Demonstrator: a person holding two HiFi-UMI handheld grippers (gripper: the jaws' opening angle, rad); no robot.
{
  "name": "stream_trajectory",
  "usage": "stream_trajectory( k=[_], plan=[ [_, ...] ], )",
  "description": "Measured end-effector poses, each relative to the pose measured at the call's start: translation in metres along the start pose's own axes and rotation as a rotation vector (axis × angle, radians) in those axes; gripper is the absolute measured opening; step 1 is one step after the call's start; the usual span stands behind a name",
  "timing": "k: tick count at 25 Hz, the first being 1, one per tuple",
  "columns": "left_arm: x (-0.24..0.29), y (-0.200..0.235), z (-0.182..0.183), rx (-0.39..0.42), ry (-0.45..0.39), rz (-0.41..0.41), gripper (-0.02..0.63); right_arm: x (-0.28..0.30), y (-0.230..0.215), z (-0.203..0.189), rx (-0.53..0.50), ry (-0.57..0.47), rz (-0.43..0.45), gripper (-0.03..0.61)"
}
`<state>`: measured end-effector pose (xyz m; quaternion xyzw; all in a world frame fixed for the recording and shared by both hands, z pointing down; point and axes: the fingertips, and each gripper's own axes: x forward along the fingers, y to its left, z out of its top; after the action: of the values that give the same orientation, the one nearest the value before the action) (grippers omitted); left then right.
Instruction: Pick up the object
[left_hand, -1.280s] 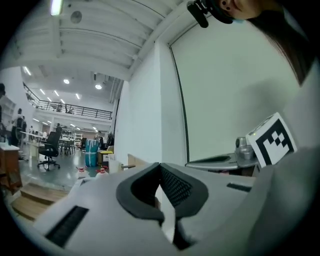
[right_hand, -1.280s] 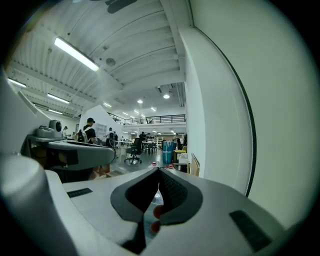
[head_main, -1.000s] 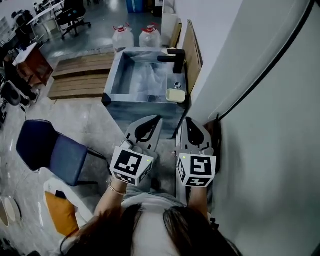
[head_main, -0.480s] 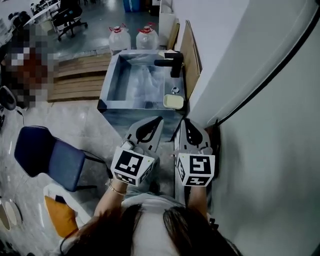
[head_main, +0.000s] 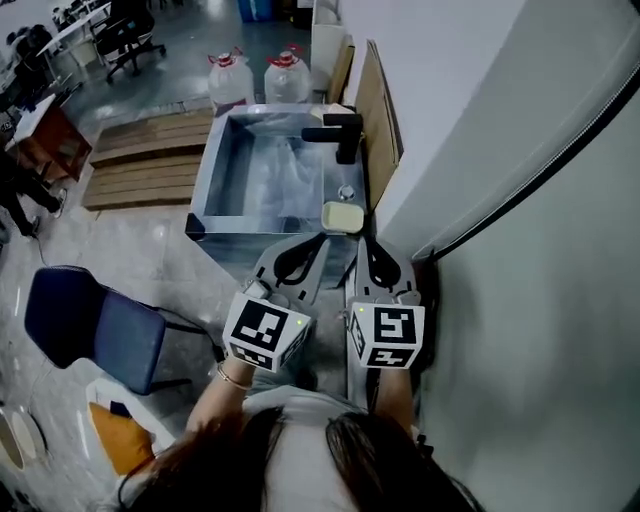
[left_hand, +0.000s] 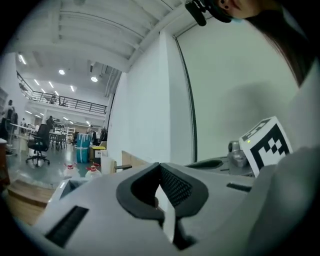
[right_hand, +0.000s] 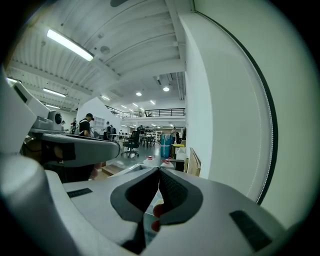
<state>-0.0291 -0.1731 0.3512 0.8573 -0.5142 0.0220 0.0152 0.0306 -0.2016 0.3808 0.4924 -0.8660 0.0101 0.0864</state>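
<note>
Two grippers are held side by side close to the person's body, both pointing toward a metal sink (head_main: 205, 195) set against the white wall (head_main: 520, 300). The left gripper (head_main: 318, 241) has its jaws drawn together, the dark ribbed pads meeting at the tips with only the curved hollow behind them open; its own view shows nothing caught between them. The right gripper (head_main: 368, 241) is the same: jaws closed tip to tip and empty, touching nothing. Each carries its marker cube, the left cube (head_main: 265, 332) tilted a little and the right cube (head_main: 387, 335) squarer to the camera. The likely object, a pale yellow block (head_main: 343, 217), lies on the sink's near right corner, just beyond the two sets of tips in the head view and between their lines; neither gripper is in contact with it. A black faucet (head_main: 340, 128) stands on the sink's far right side. Two water jugs (head_main: 228, 80) with red caps stand behind the sink, wooden pallets (head_main: 140, 160) lie to its left, and a blue chair (head_main: 95, 325) sits on the floor left of the person.
</note>
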Motion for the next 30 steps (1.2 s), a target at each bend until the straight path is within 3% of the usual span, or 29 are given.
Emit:
stream_trajectory(
  k=[11,30],
  plan=[
    [0.036,0.02,-0.001,-0.009,0.013,-0.041,0.008,0.039,-0.023,-0.013,-0.015,0.067,-0.029,0.026],
    [0.082,0.05,-0.019,-0.032,0.055,-0.092,0.008,0.106,-0.039,-0.077,-0.057,0.267,-0.021,0.028]
  ],
)
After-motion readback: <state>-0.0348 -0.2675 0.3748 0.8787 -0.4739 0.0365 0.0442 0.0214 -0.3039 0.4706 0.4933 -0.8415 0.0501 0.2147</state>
